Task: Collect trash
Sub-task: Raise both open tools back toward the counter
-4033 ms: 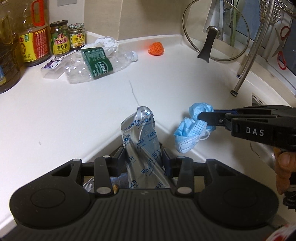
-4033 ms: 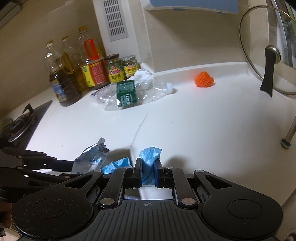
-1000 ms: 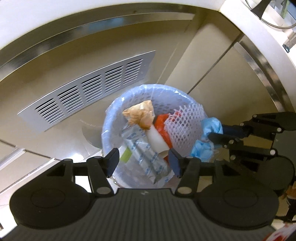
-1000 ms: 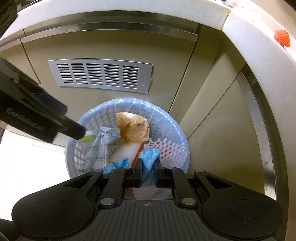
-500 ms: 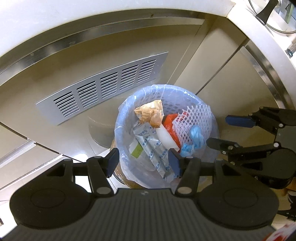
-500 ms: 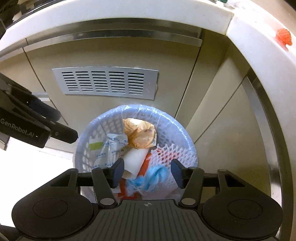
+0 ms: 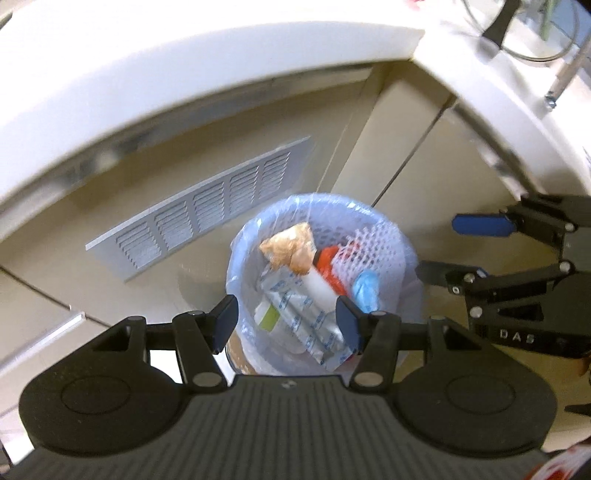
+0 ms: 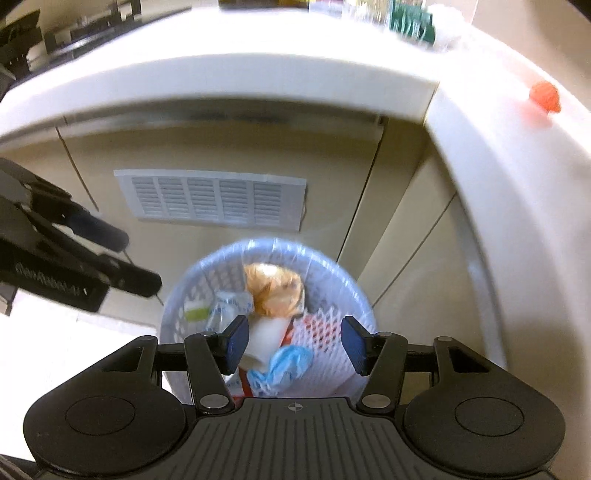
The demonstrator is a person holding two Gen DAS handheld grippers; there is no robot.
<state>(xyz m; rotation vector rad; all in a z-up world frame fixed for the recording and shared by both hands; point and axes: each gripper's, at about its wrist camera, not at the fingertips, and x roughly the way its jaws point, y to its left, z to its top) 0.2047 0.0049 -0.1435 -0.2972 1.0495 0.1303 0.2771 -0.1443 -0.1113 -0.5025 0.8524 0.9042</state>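
Note:
A pale blue bin (image 7: 243, 236) (image 8: 332, 269) lined with a clear bag stands on the floor below the counter. In it lie the blue mask (image 7: 364, 290) (image 8: 284, 363), the silver wrapper (image 7: 295, 314) (image 8: 225, 306), a brown bag (image 7: 291, 249), white net and red trash. My left gripper (image 7: 286, 319) is open and empty above the bin; it also shows in the right wrist view (image 8: 142, 258). My right gripper (image 8: 291, 345) is open and empty above the bin; it also shows in the left wrist view (image 7: 439, 249).
The white counter edge (image 8: 258, 74) overhangs beige cabinet doors with a vent grille (image 8: 210, 203). On the counter sit an orange net ball (image 8: 545, 96) and a crushed bottle with green label (image 8: 410, 16). A pot lid (image 7: 517, 22) stands at the far right.
Both grippers have risen away from the bin and stay open. The mask, dropped half a second ago, lies in the bin. The counter top has come into view.

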